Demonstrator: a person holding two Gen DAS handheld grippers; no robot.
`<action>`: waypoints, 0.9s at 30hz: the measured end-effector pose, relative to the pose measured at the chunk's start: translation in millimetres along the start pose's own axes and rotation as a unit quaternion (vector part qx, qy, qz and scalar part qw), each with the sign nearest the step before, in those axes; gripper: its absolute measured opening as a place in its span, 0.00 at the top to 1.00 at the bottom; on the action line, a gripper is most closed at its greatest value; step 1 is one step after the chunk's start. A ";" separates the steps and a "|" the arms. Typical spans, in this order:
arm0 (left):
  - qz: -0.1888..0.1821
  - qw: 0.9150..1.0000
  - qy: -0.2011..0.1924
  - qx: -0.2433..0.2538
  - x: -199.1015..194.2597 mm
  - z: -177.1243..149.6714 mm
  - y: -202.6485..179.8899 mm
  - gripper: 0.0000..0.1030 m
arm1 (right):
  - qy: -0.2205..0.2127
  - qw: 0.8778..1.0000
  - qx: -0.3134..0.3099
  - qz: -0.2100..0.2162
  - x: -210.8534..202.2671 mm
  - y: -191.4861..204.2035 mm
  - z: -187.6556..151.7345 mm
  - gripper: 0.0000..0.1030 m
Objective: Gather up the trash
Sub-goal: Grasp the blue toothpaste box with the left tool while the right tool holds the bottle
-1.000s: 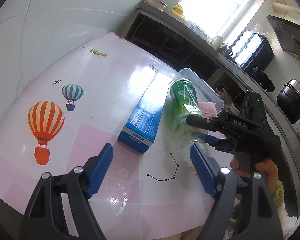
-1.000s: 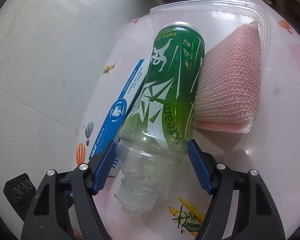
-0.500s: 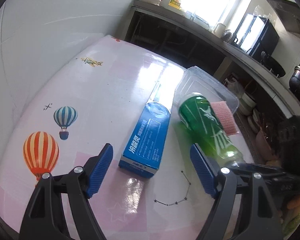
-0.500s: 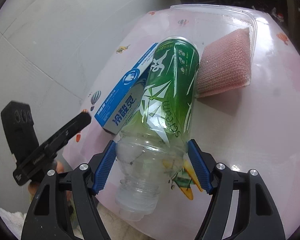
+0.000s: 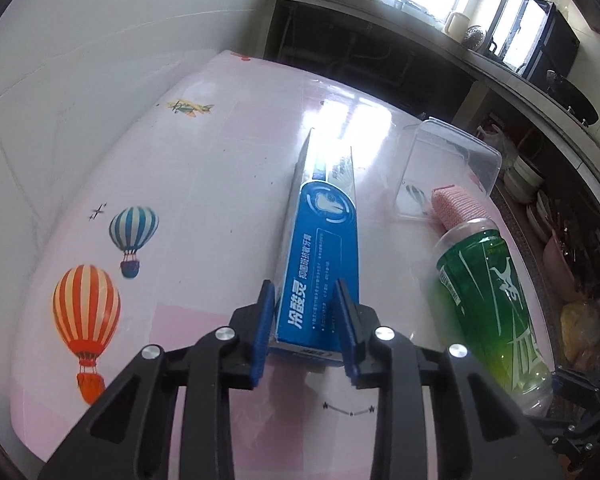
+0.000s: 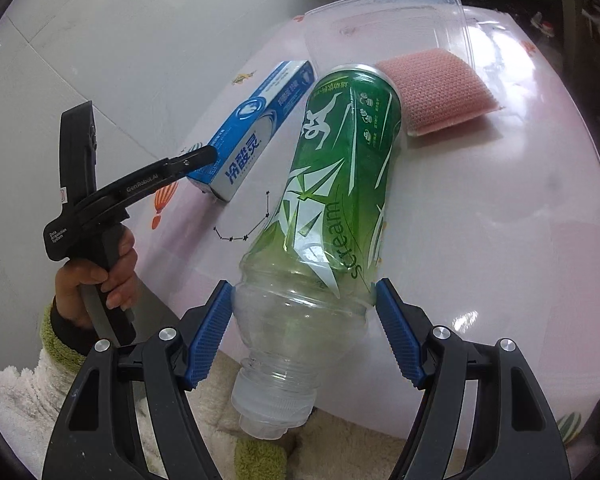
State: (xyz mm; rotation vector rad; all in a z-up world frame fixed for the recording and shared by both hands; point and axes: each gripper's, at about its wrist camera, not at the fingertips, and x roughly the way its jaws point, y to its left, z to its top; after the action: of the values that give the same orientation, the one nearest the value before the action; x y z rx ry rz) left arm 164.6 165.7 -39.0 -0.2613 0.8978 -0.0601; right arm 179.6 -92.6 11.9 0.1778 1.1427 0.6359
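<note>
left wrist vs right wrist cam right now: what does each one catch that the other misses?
Left wrist only: the kitchen counter under the window, and the left gripper, whose jaws have just been closing, with its pads on the blue box.

Right wrist only: the hand holding the left gripper's handle, and the right gripper clamped on the green bottle near its neck.

Both: box, bottle, pink sponge, clear container, pink table.

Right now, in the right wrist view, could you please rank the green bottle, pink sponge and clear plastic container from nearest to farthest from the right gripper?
1. Green bottle: clamped in the right gripper.
2. Pink sponge: beyond the bottle, right.
3. Clear plastic container: farthest, behind the sponge.
</note>
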 end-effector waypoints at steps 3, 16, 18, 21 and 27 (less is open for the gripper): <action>0.000 1.000 0.015 -0.005 -13.8 -16.8 2.0 0.76 | -0.004 1.000 0.000 -0.001 0.1 -2.0 1.6 0.34; 0.017 1.000 -0.010 0.019 -36.1 -0.9 -16.9 0.40 | -0.030 0.999 0.041 0.012 -2.8 -18.8 -8.4 0.33; 0.032 0.999 0.002 0.025 -16.2 6.2 -18.4 0.40 | -0.035 0.999 0.035 0.000 -4.2 -16.8 -11.3 0.34; 0.055 0.998 0.021 0.033 8.7 11.6 -18.8 0.44 | -0.039 0.999 0.026 -0.011 -7.2 -15.2 -16.0 0.34; 0.057 0.997 0.024 0.038 8.6 6.5 -13.3 0.55 | -0.038 0.999 0.025 -0.010 -9.2 -16.1 -17.1 0.34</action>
State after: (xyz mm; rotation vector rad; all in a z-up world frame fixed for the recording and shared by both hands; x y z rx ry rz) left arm 175.7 152.8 -38.4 -0.1383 0.9549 0.0059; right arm 168.2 -113.9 4.9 0.2305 1.0863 0.5794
